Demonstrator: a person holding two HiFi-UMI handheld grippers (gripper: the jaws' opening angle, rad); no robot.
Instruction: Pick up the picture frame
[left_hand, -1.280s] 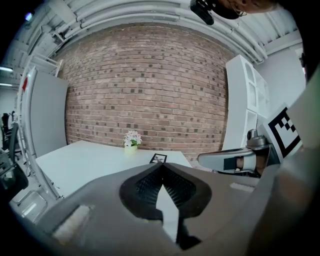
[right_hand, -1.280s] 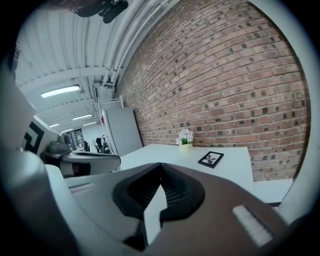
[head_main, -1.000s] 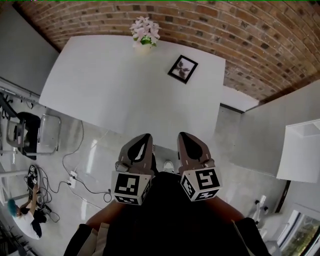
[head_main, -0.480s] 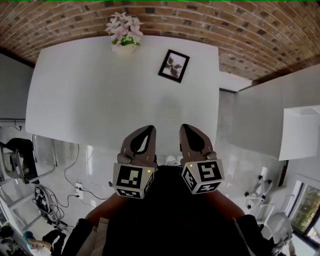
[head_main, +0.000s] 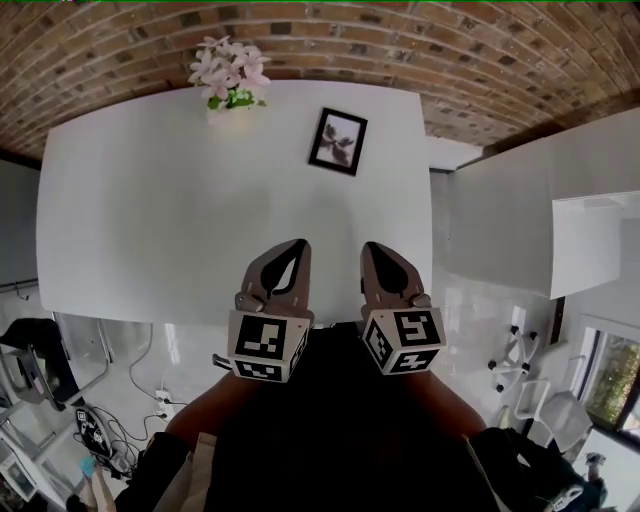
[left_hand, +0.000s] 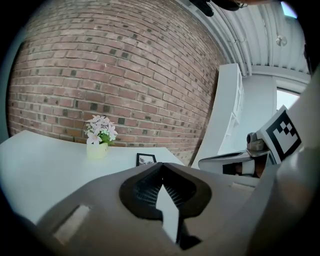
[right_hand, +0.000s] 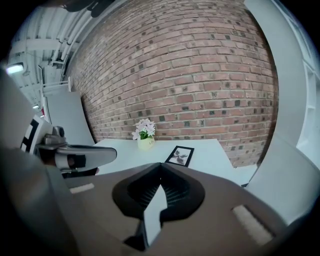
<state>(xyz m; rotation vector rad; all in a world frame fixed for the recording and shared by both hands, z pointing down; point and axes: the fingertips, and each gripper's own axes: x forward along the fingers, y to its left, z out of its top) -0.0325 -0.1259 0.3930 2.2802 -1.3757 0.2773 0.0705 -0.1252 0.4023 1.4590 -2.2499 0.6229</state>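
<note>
A black picture frame (head_main: 338, 141) with a pale print lies flat near the far right of the white table (head_main: 150, 230). It also shows small in the left gripper view as the frame (left_hand: 145, 159) and in the right gripper view as the frame (right_hand: 180, 155). My left gripper (head_main: 297, 243) and right gripper (head_main: 370, 246) hover side by side over the table's near edge, well short of the frame. Both are shut with nothing between the jaws. The left gripper (left_hand: 161, 166) and right gripper (right_hand: 160, 167) point toward the far wall.
A small pot of pale pink flowers (head_main: 229, 76) stands at the table's far edge, left of the frame. A brick wall (head_main: 480, 60) runs behind the table. A white cabinet (head_main: 520, 220) stands to the right. Chairs and cables sit on the floor at left.
The view has shifted forward: the table now fills more of the head view, and both grippers have moved from over the floor to over the table's near edge. Their jaws stayed shut.
</note>
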